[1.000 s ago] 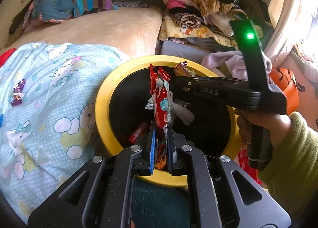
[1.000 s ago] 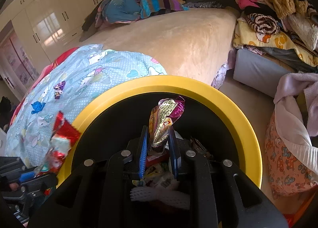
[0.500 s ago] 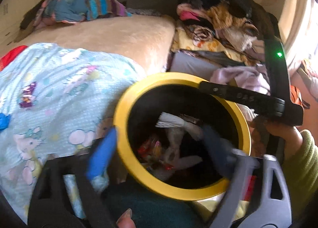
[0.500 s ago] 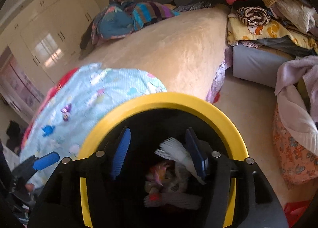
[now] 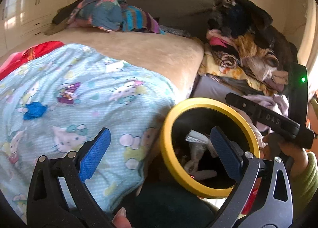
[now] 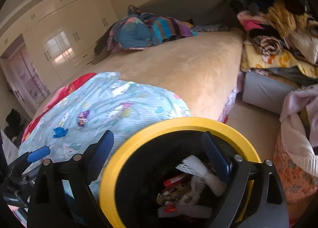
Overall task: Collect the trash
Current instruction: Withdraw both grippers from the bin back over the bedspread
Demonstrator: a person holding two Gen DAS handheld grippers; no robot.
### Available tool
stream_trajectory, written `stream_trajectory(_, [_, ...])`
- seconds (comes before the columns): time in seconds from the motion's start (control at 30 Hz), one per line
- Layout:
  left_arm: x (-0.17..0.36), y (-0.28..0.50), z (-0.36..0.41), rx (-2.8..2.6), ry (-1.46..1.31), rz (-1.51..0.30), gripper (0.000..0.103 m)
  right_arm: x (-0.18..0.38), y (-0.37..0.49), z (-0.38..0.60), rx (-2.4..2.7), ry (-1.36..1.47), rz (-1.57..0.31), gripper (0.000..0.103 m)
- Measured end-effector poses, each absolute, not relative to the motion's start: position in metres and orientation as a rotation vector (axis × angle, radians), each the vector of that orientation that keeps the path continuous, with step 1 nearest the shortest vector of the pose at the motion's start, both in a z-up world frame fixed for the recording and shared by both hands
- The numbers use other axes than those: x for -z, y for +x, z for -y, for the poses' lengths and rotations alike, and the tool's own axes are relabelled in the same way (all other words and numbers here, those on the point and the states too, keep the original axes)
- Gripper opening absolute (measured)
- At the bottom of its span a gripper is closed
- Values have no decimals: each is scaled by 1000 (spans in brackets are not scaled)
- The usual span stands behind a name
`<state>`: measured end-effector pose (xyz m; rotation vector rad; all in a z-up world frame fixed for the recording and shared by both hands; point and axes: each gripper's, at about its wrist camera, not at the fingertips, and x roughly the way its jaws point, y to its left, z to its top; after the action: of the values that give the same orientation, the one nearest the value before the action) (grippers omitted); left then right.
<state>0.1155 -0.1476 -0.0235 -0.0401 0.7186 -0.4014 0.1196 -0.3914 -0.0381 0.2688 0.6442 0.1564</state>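
- Trash is split between two places: wrappers and white foam netting lie inside the yellow-rimmed bin point(image 6: 111, 178), while a purple wrapper point(image 5: 68, 93) and a crumpled blue scrap point(image 5: 34, 110) sit out on the cartoon-print blanket point(image 5: 123, 112), left of the bin and well apart from it.
- My left gripper point(image 5: 159, 154) stands wide with nothing between its blue pads; one finger hangs over the blanket, the other over the bin's mouth.
- My right gripper point(image 6: 159, 158) is opening above the bin, and I see nothing caught between its fingers.
- I judge the task partly done: the bin holds several pieces, and at least those two on the blanket remain.
- Beyond the bin, heaped clothes point(image 6: 278, 35) crowd its right side, and a striped bundle point(image 5: 111, 13) lies far back on the beige bed point(image 5: 151, 53).
- Nothing blocks the path from the bin to the blanket, though its folds could hide smaller scraps.
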Motion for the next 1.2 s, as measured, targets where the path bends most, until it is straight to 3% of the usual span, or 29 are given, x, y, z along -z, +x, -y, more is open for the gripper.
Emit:
stream_trajectory(0.37, [15,115,90,260,-116,-694,93,22,111,330,-241,197,-556,96])
stream_trajectory(1.2, [31,134,-60,-50,-342,-665,93,35,176,196,-409,49,-611,97])
